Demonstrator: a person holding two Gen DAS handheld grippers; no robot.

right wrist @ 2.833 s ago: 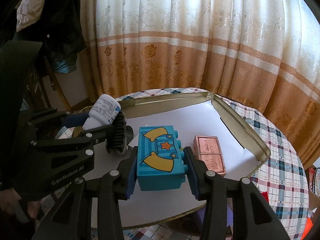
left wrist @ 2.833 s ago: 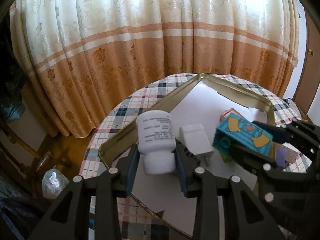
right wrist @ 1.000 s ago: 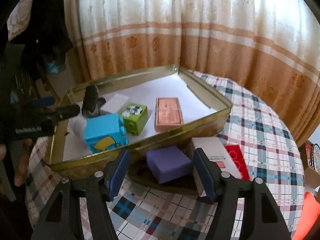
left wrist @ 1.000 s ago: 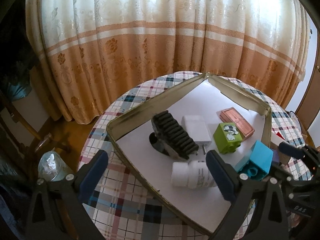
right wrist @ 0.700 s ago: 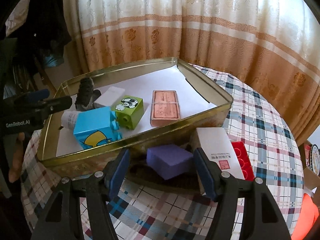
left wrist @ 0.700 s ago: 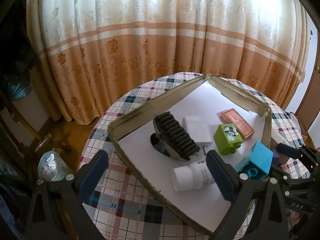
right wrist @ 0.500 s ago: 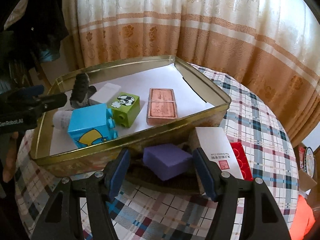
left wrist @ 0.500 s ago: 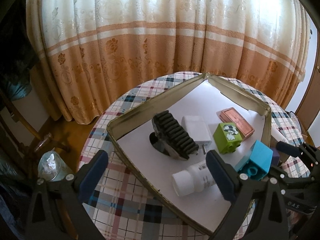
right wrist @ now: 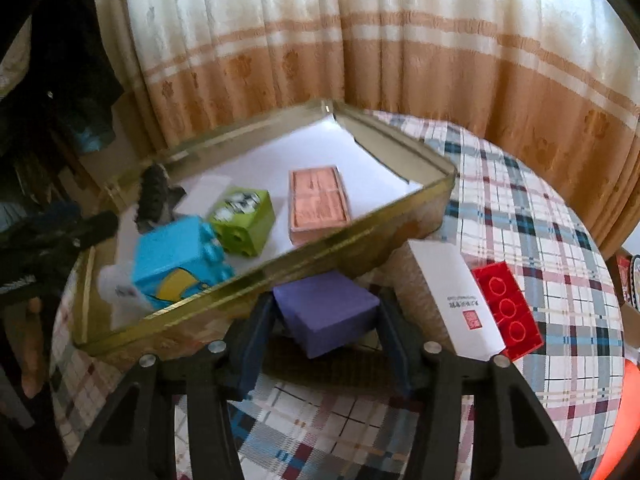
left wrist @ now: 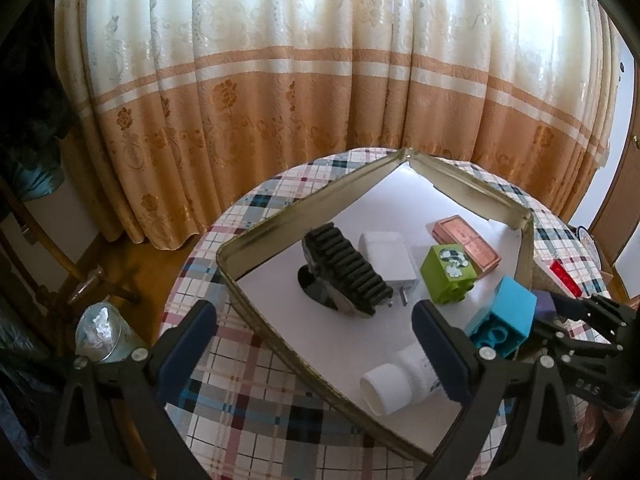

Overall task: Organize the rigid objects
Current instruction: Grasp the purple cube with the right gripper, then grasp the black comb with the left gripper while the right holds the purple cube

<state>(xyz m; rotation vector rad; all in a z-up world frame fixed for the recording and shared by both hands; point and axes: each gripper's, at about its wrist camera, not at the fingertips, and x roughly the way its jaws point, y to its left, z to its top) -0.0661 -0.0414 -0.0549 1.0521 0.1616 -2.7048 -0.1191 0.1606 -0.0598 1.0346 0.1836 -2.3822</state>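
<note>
A gold metal tray (left wrist: 280, 216) (right wrist: 304, 248) lined with white paper sits on the plaid table. In it lie a white bottle (left wrist: 400, 384) on its side, a blue block (left wrist: 508, 316) (right wrist: 176, 260), a green block (left wrist: 448, 272) (right wrist: 244, 216), a copper tin (left wrist: 468, 240) (right wrist: 318, 200), a white charger (left wrist: 388, 256) and a black ribbed part (left wrist: 344, 272). My left gripper (left wrist: 316, 344) is open and empty above the tray's near edge. My right gripper (right wrist: 326, 320) is open with its jaws on either side of a purple block (right wrist: 326, 312) lying outside the tray.
A white box (right wrist: 452, 292) and a red brick (right wrist: 506, 304) lie on the table right of the purple block. The round table has a plaid cloth (right wrist: 520, 208). Curtains hang behind. A glass jar (left wrist: 102, 332) stands beyond the table's left edge.
Both grippers let go of the bottle and the blue block, which now lie in the tray. The right gripper has moved down to the purple block. The bottle has rolled a little nearer.
</note>
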